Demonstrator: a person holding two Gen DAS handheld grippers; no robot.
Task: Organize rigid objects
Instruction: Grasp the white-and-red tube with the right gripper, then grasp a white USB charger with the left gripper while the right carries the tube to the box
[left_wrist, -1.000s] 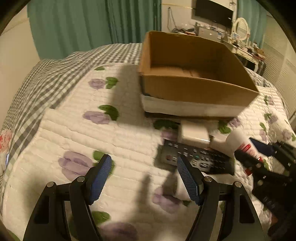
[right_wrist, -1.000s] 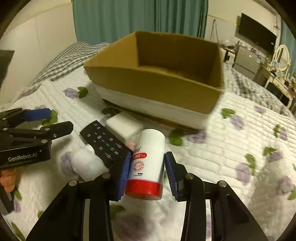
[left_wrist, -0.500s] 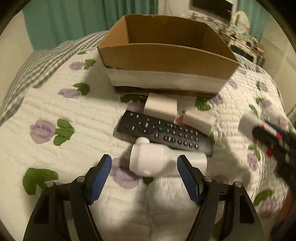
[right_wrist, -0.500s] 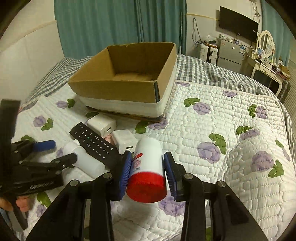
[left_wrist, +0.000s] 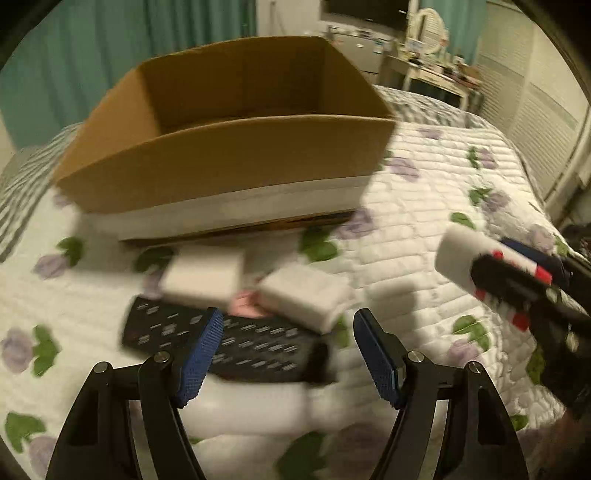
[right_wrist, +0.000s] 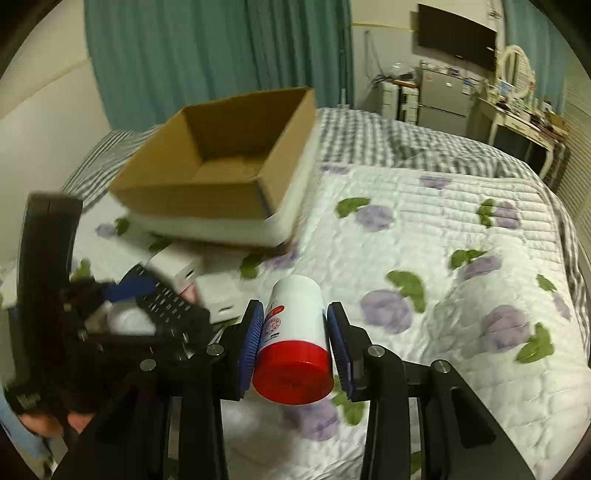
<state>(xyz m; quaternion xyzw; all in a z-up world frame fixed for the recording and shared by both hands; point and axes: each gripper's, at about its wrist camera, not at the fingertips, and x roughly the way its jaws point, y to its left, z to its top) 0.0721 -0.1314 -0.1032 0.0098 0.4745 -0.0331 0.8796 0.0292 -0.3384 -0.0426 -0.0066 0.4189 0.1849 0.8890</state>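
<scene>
White bottle with red cap (right_wrist: 293, 341): clamped between blue finger pads, cap end toward the camera, raised above the quilt. Cardboard box (left_wrist: 236, 122): open top, brown walls, white band along its base, sitting on the bed; inside looks bare. Black remote (left_wrist: 236, 339): flat on the quilt in front of the box. Two white adapter blocks (left_wrist: 203, 275) (left_wrist: 303, 295): lying between remote and box, the right one touching the remote. White bottle (left_wrist: 255, 406): on its side, just beside the remote's near edge, blurred
</scene>
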